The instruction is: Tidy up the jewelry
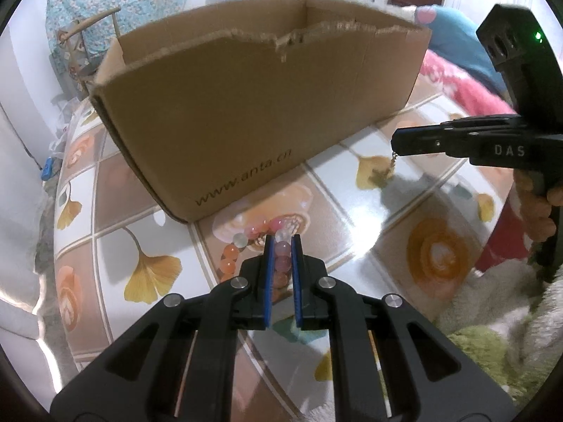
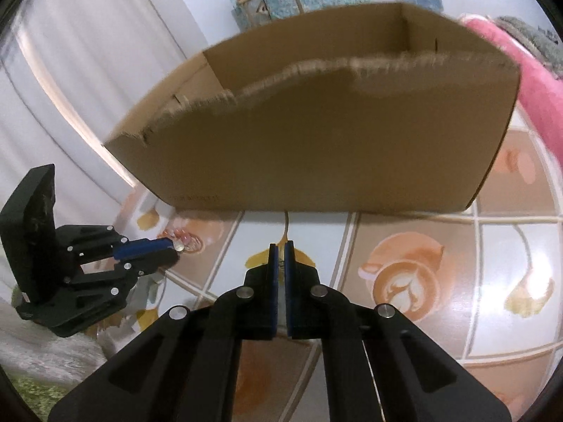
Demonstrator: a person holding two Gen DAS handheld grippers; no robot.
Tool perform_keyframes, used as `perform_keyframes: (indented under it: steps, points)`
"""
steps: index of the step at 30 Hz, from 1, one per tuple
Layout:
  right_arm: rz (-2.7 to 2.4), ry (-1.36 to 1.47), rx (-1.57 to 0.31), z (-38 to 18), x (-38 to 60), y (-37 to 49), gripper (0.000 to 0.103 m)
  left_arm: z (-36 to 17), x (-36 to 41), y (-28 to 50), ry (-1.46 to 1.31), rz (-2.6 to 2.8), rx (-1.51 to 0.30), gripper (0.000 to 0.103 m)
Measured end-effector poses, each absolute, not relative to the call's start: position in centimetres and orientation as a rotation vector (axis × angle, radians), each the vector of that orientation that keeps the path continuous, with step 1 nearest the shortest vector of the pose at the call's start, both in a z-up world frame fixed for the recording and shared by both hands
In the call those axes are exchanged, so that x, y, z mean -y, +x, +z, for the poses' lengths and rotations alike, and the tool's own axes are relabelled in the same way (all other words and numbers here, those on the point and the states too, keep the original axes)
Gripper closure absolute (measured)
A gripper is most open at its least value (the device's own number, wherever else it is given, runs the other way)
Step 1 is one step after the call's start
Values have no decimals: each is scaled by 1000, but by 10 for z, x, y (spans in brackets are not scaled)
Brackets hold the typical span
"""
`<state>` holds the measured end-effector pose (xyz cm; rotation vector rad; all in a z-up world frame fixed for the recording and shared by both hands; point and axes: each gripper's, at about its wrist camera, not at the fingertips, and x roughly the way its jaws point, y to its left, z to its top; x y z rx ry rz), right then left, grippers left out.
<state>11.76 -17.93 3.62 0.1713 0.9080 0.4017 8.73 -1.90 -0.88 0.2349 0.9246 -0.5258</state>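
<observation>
Each claw is loaded for the open cardboard box (image 1: 246, 105): left claw (image 1: 281, 246) pinches the bead bracelet (image 1: 246, 235) on the counter (image 1: 352, 211), right claw (image 1: 396, 146) clamps a dangling gold chain (image 1: 390, 168).

Both views are bright with cool indoor light. The glossy desk (image 1: 352, 190) throws white glare in patches, strongest at its near left edge in the left wrist view. The cardboard box (image 2: 316, 133) is motion-blurred along its torn rim in the right wrist view, sharper in the other. Fisheye bending curves all straight lines, and dark vignette rings the corners. Shadows are soft.
</observation>
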Motion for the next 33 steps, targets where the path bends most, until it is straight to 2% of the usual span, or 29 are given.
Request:
perform_keyframes:
  steps: [11,14,16,17,18,20,25,29,33]
  points:
    - [430,126,-788,89,187,102,102,47,9,75,201,-566,-819,95]
    - [421,113,-812,88,190,106,102,54,11,73,199,-571,-804,95]
    - [426,120,-874,73,184,112,98,54,10,72,193,-577,-801,95]
    - [424,114,-899,66,181,114,90,54,10,71,192,-579,-799,95]
    - [413,95,-909,59,178,115,77,54,9,71,192,-580,-797,95]
    - [390,56,-925,47,172,113,74,55,10,69,191,-586,-795,95]
    - [355,-38,-953,23,161,118,76,61,10,66,203,-593,-777,95]
    - [351,-114,-937,17,153,116,98,71,9,65,208,-590,-748,95]
    - [369,-91,-921,21,157,111,100,88,3,68,180,-593,-723,95]
